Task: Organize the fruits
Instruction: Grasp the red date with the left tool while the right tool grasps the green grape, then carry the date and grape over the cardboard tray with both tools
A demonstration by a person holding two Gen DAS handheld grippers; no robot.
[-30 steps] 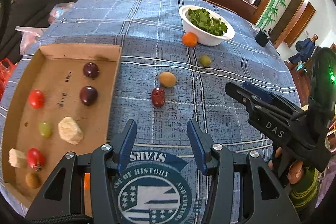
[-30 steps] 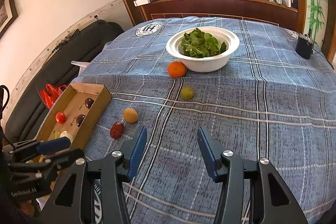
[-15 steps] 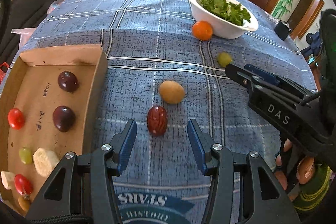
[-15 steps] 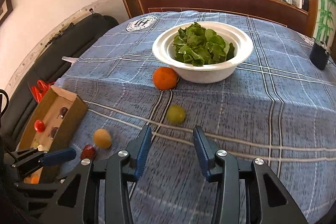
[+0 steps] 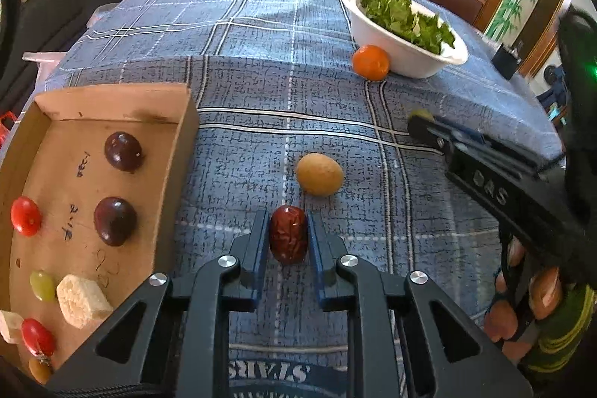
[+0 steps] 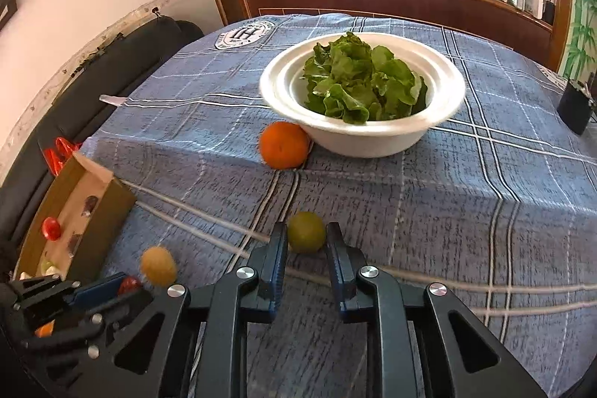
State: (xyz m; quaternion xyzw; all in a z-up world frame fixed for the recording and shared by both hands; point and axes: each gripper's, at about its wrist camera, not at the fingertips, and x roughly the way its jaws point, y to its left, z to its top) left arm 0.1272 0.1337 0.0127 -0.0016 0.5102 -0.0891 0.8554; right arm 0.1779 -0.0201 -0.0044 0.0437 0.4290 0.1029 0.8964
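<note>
A table (image 5: 261,92) under a blue plaid cloth carries a cardboard tray (image 5: 186,137) at its left edge, a white bowl (image 6: 373,140), an orange (image 6: 284,145) touching the bowl, a yellow fruit (image 5: 319,174), a red date (image 5: 288,234) and a green fruit (image 6: 306,231).

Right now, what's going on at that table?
A person is sorting fruit with tongs in each hand. The left tongs are shut on a dark red date that sits on the blue cloth beside the cardboard tray. The right tongs are shut on a small green fruit, also on the cloth. A yellow fruit and an orange beside the bowl of greens lie loose. The tray already holds several fruits.
</note>
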